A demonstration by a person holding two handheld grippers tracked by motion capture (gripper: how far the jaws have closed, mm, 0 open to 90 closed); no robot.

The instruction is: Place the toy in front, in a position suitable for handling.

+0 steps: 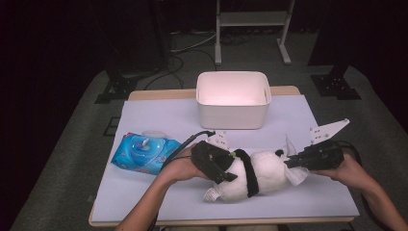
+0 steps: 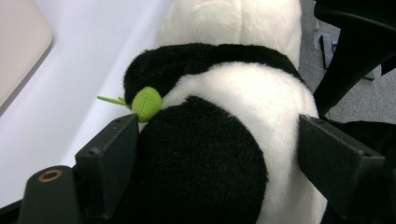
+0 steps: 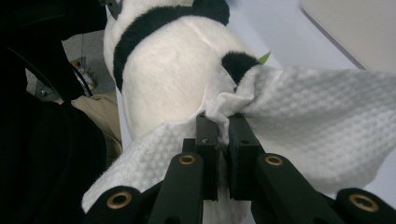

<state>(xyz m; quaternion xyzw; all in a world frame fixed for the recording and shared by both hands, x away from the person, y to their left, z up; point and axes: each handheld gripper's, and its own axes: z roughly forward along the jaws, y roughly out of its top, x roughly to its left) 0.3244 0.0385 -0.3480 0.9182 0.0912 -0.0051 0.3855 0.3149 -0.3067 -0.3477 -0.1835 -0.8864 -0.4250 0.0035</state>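
Right gripper [image 3: 223,122] pinches a wipe [image 3: 308,121] against the panda [image 1: 262,175] (plush).

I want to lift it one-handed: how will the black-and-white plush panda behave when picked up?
The black-and-white plush panda is probably soft and light: its fur bulges between the left tongs. It would likely sag, not roll. The white textured wipe bunches limply.

No readable text, brand, number or sign anywhere. The blue wipes pack [image 1: 145,152] near the table's [image 1: 159,113] left edge has printing around its lid, but it's too small and blurred to make out. The white bin [image 1: 233,99] is unmarked.
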